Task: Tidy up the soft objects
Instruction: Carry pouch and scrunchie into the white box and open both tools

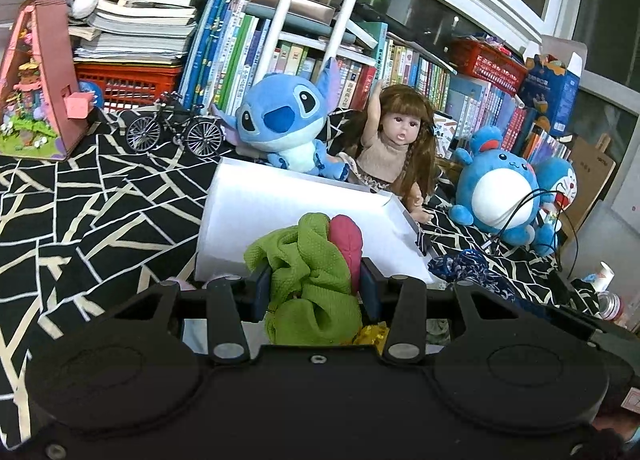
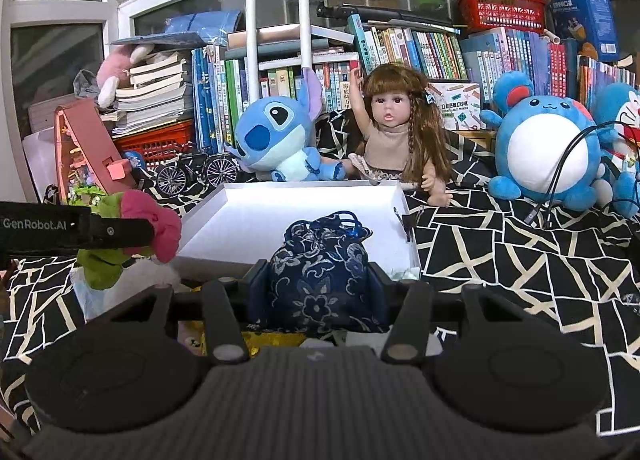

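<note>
**Two grippers, one soft thing in each**

There are two grippers and one white box point(image 2: 308, 200). The left gripper point(image 1: 312, 284) is closed on one green and pink cloth bundle point(image 1: 308, 268) and holds it at the near left corner of the box. The right gripper point(image 2: 316, 288) is closed on one dark blue flowered pouch point(image 2: 318, 268), at the near edge of the box. Both point slightly downward. Behind the box sit three blue plush toys point(image 2: 276, 132) and one doll point(image 2: 394, 128).

Doll point(image 2: 394, 128) sits behind box point(image 2: 304, 196); bicycle point(image 2: 196, 174) left of it.
</note>
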A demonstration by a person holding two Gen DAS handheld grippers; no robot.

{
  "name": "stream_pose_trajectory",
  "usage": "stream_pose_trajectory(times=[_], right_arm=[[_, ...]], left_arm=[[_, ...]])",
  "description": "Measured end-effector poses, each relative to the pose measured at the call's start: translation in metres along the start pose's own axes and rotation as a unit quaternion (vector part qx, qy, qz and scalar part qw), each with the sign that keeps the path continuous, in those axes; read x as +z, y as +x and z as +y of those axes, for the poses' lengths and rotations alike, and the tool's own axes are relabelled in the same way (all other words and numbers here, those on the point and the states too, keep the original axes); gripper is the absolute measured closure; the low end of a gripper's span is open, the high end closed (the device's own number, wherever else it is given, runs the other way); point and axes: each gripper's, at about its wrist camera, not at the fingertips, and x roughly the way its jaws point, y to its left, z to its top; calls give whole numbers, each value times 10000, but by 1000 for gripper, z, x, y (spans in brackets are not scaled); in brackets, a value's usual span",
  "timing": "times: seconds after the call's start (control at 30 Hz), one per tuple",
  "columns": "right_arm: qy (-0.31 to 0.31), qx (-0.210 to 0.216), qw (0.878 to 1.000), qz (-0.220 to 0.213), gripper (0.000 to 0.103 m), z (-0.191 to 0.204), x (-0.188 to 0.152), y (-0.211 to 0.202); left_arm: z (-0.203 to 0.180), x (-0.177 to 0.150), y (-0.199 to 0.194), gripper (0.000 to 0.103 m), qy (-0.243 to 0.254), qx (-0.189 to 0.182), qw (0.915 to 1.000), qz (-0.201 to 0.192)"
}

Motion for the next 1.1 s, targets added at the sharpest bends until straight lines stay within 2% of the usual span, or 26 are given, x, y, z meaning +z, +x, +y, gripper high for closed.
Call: stream_pose_trajectory(times=[0.27,0.43,0.57,0.73,0.87,1.1], right_arm=[[81,98,9994,313,48,-9,21,28],[330,373,9962,708,48,-24,50,62],[401,504,9931,978,48,-29,62,91],[308,499,9920,1113,48,-27,63,120],[278,393,9906,1284,48,-25,57,142],[363,296,9876,1495,48,-30,45,163]], left_arm=[[-5,25,34,61,45,-65,9997,231],[-2,52,71,61,-57,-160,9985,523],[-1,64,105,61,-66,-63,9973,733],[-4,61,141,61,88,-36,9965,828],[-5,54,163,60,123,179,9954,936],[2,45,185,60,140,417,9927,1125]])
